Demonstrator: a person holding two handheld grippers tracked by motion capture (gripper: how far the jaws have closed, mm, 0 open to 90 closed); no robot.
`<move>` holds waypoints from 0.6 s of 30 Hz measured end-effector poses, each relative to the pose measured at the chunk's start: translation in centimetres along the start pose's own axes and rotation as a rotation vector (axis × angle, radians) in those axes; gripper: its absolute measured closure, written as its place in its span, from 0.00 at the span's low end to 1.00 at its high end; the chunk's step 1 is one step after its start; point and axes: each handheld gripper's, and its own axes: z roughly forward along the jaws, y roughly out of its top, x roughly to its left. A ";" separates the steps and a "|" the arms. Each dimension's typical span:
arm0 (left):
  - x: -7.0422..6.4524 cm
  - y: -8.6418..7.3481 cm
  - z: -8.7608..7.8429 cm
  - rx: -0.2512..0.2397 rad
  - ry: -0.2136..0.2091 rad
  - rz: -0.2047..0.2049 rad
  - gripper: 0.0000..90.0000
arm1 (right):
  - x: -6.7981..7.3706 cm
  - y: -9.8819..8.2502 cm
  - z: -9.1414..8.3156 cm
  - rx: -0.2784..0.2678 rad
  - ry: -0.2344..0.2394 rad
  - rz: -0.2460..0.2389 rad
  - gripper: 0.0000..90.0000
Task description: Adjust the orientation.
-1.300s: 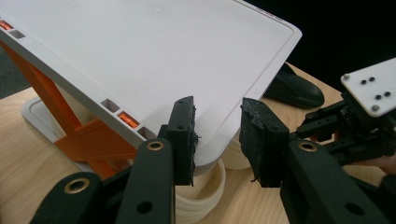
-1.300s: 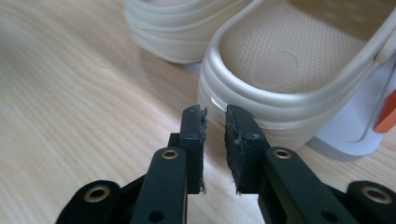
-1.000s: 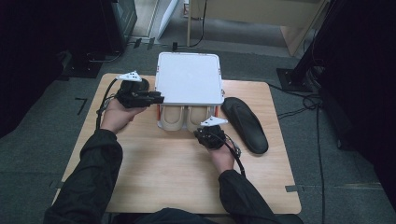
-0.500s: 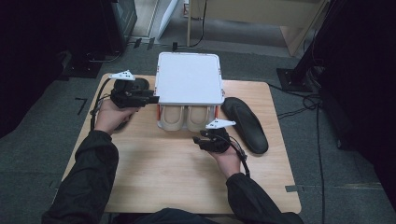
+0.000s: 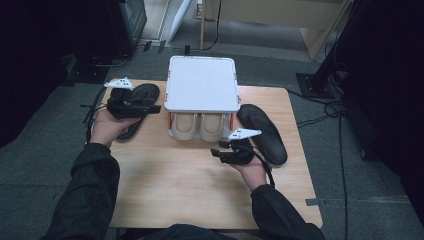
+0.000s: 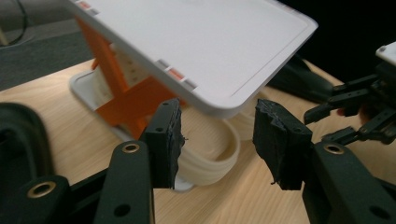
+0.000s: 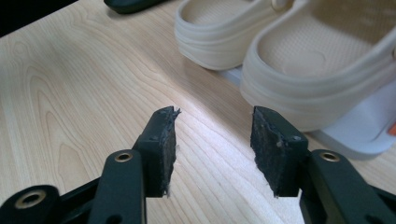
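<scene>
High view: clogs [image 5: 200,126] under rack [image 5: 202,83]

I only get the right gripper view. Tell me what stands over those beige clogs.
Observer: A flat white shelf top on orange supports covers most of the clogs.
Operator: Now report the left gripper.
Observer: The left gripper faces the shelf's near corner. Its jaws have just been opening, with nothing between the pads.
Operator: Name what lies right of that shelf in the high view.
Observer: One black shoe, lying flat.
</scene>
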 end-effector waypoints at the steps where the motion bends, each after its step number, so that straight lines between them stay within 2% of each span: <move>1: 0.4 -0.5 -0.2 0.001 0.016 -0.011 0.57 | -0.3 -0.2 0.2 0.012 -0.005 0.002 0.58; 5: 1.3 -1.7 -0.7 -0.012 0.030 -0.033 0.58 | -0.3 -0.2 0.4 0.006 0.004 -0.006 0.58; 8: 2.0 -2.3 -0.7 -0.014 0.022 -0.057 0.59 | -0.2 0.0 0.4 0.000 0.007 -0.013 0.59; 11: 3.5 -3.6 -0.3 0.022 0.047 -0.099 0.61 | 0.1 0.4 0.4 -0.001 0.023 -0.017 0.59; 12: 3.5 -3.6 -0.3 0.022 0.047 -0.099 0.61 | 0.2 0.5 0.4 0.001 0.029 -0.017 0.59; 13: 4.2 -4.1 0.0 0.031 0.064 -0.111 0.62 | 0.3 0.5 0.5 0.000 0.032 -0.022 0.59; 17: 5.0 -4.6 0.5 0.060 0.083 -0.110 0.69 | 0.5 0.7 0.8 0.006 0.038 -0.027 0.60; 18: 5.6 -5.0 0.8 0.064 0.090 -0.109 0.71 | 0.7 0.7 1.1 0.015 0.040 -0.037 0.60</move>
